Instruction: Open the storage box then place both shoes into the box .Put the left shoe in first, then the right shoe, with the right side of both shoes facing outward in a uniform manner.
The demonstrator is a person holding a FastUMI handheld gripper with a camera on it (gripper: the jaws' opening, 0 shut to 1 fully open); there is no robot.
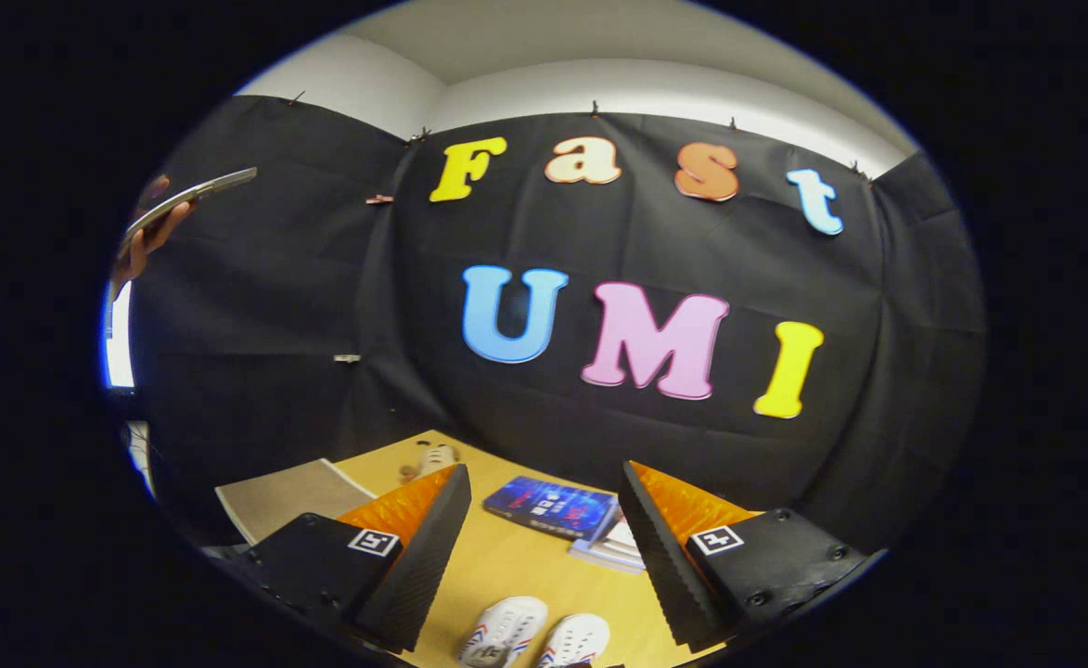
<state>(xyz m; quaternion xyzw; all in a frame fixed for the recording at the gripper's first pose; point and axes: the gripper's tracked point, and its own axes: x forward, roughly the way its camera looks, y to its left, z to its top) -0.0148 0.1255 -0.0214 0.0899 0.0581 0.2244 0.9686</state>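
The tongs [544, 547] stand wide apart with nothing between the fingers — raised above the tabletop [506, 566] and touching none of the things on it. Two white shoes [534, 635] lie side by side on the wood, between and below the fingertips, with a stack of books [562, 515] beyond them. At the far left a hand [145, 237] holds up a flat phone-like object [191, 197] — the storage box I cannot tell.
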